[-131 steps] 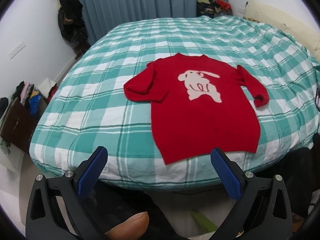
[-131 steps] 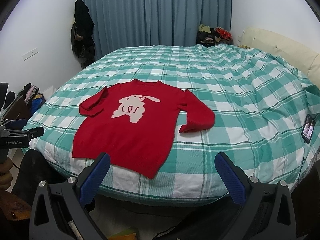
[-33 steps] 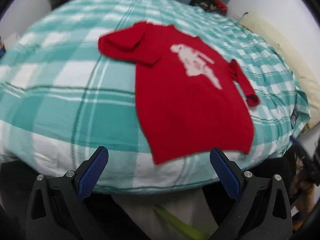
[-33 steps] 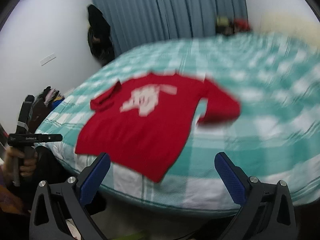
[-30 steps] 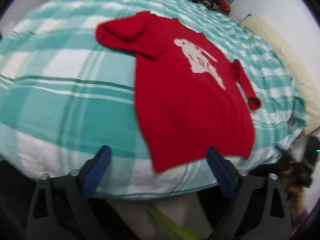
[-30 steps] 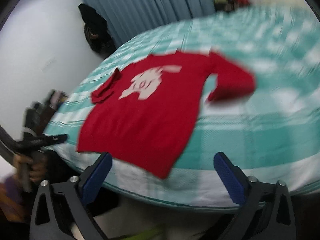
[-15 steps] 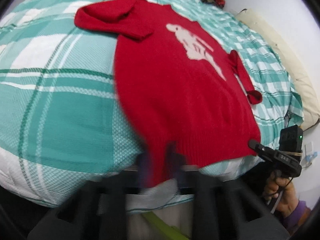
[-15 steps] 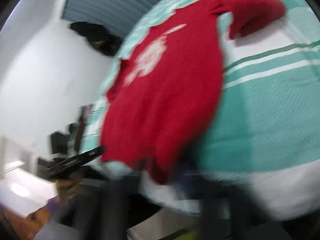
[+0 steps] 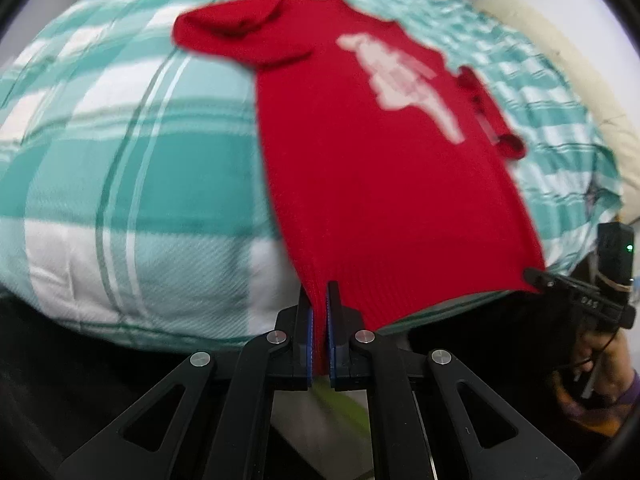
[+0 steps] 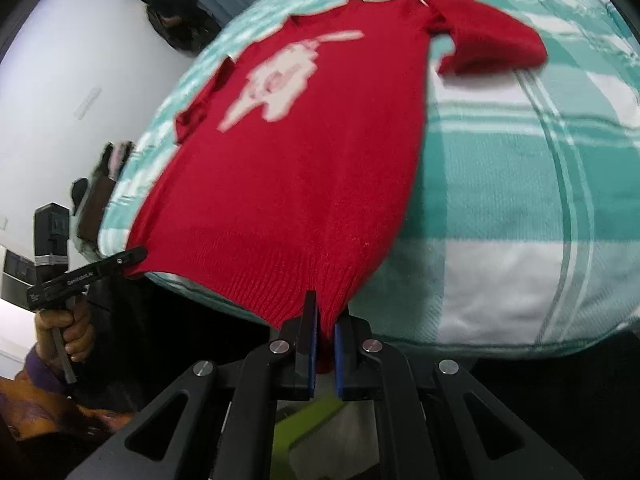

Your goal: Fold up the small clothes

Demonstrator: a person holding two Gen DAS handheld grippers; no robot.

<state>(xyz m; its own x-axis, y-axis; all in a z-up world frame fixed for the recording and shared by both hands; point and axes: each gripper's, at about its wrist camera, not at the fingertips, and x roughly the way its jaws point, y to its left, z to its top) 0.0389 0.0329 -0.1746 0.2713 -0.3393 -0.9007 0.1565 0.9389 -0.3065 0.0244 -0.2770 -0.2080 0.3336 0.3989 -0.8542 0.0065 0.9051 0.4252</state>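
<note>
A red knitted sweater with a pale animal motif is laid face up on a green-and-white checked bedspread, its ribbed hem at the near edge of the bed and its collar toward the far side. The hem's left corner is pinched between the closed pads of the left gripper, and the hem's right corner is clamped in the same way by the right gripper, so that the whole bottom edge is held at both ends. Both sleeves are seen bunched beside the sweater's body, the left sleeve doubled over near the shoulder and the right sleeve folded back beside the chest. The two-corner hold is judged to be meant for lifting the hem evenly and carrying it toward the collar, a first fold that is not yet made
</note>
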